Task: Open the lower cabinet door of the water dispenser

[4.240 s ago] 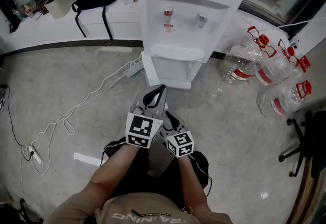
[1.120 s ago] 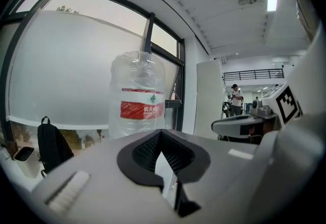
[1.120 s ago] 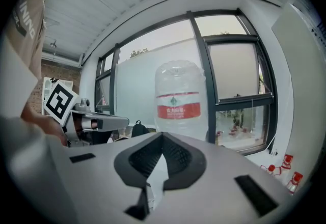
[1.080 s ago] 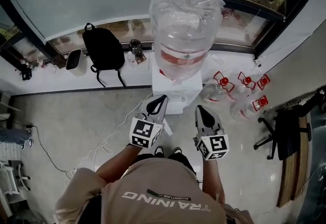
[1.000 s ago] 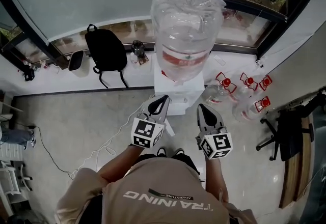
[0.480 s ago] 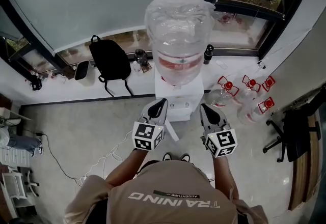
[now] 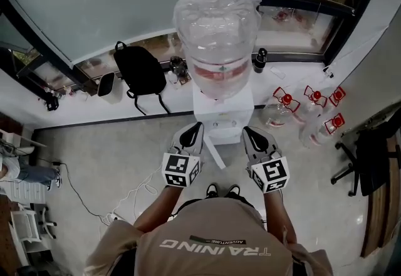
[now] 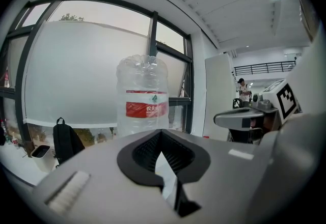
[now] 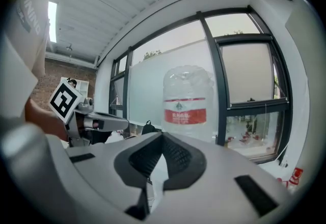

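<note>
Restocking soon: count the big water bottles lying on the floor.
4, all on the floor right of the water dispenser: nearest bottle, middle bottle, far-right bottle, front bottle. More may be hidden.

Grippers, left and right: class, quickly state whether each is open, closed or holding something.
Left grey two-jaw gripper: closed, holding nothing.
Right grey two-jaw gripper: closed, holding nothing.

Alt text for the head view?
Seen from above, a person holds the left gripper and right gripper, both shut and empty, toward a white dispenser topped by a big bottle. A backpack sits to its left.
</note>
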The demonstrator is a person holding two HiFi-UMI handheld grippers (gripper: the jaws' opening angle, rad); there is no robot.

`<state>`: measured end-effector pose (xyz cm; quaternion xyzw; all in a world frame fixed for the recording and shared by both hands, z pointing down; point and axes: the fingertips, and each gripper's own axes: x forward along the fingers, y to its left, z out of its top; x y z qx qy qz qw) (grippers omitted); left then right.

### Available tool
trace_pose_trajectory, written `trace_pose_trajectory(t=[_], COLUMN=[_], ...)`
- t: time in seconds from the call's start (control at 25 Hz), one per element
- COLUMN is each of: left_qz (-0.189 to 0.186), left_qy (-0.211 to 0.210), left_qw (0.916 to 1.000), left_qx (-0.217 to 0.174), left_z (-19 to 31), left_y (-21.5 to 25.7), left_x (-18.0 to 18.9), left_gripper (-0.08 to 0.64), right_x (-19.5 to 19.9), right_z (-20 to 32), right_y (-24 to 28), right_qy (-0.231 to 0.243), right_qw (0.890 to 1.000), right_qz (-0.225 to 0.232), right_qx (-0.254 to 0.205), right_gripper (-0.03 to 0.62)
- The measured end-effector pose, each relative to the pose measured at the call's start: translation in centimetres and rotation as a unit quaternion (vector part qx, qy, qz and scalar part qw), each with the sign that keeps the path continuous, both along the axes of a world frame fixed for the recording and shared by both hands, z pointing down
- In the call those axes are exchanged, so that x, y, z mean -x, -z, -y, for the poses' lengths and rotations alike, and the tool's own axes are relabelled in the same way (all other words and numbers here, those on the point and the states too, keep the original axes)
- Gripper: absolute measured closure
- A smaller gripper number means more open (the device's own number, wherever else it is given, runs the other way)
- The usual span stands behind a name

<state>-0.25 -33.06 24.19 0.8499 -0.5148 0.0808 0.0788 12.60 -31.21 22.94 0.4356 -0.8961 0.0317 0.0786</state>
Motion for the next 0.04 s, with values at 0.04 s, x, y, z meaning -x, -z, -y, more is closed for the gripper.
trace_pose_trajectory(t=[0.04], left_qz=[0.002], left_qy=[0.002], left_qw=[1.0], left_qx=[-0.001], left_z=[-0.25], left_y=[-0.07], left_x=[-0.01], left_gripper=[0.552], right_x=[0.09], right_z=[-0.15], right_y=[-0.15], right_qy=[0.002], right_qw=[1.0], right_qz=[0.001], right_qx=[0.003], right_gripper=[0.581])
